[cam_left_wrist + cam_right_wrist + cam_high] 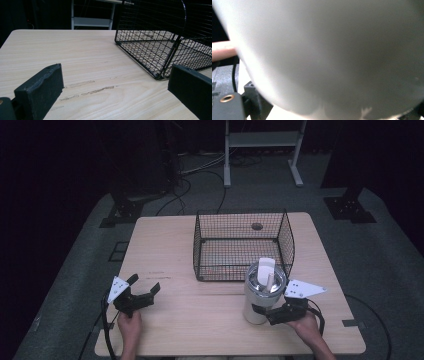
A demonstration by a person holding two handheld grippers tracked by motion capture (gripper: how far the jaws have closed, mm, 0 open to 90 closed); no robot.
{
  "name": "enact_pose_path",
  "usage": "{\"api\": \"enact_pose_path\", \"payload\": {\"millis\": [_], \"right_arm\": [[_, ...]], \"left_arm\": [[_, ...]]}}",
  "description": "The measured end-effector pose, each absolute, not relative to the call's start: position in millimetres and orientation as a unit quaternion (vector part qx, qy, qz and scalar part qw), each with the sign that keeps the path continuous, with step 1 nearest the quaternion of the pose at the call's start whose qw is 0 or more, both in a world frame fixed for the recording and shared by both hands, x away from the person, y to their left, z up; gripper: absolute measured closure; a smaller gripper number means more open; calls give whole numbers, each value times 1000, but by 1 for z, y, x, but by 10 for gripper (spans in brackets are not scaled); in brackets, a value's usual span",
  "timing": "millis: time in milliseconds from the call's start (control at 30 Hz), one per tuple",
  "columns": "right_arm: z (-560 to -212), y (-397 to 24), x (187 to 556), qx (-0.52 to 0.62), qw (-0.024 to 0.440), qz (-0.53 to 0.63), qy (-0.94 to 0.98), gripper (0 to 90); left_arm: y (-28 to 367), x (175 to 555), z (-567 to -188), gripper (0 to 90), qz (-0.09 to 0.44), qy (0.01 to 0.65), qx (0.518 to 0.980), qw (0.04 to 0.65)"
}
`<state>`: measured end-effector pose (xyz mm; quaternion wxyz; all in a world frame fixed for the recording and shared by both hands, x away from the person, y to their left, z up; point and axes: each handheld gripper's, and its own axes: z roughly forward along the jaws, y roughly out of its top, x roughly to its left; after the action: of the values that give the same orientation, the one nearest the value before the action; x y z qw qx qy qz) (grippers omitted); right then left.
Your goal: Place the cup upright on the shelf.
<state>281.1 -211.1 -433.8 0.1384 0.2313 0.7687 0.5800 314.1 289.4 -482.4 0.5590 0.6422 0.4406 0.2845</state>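
A tall white tumbler (260, 295) with a lid and a pale straw stands upright at the front right of the wooden table (165, 235), just in front of a black wire basket (240, 270). My right gripper (264, 313) is shut on the tumbler's lower body from the right. In the right gripper view the tumbler's white wall (332, 55) is pressed close between the jaws. My left gripper (144, 284) rests at the front left of the table, open and holding nothing. In the left gripper view its two black jaws stand wide apart (115, 92), with the basket (155, 50) ahead to the right.
A small dark round spot (257, 226) shows at the far side of the basket. Scuff marks (87, 88) cross the table in front of the left gripper. A white metal stand (262, 140) is on the floor behind the table.
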Motion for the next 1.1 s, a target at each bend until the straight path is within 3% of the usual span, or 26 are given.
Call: {"api": "enact_pose_path", "payload": {"millis": [1100], "right_arm": [[-343, -191, 323, 181, 150, 603, 762, 91]], "left_arm": [[290, 314, -482, 0, 282, 443, 641, 560]]}}
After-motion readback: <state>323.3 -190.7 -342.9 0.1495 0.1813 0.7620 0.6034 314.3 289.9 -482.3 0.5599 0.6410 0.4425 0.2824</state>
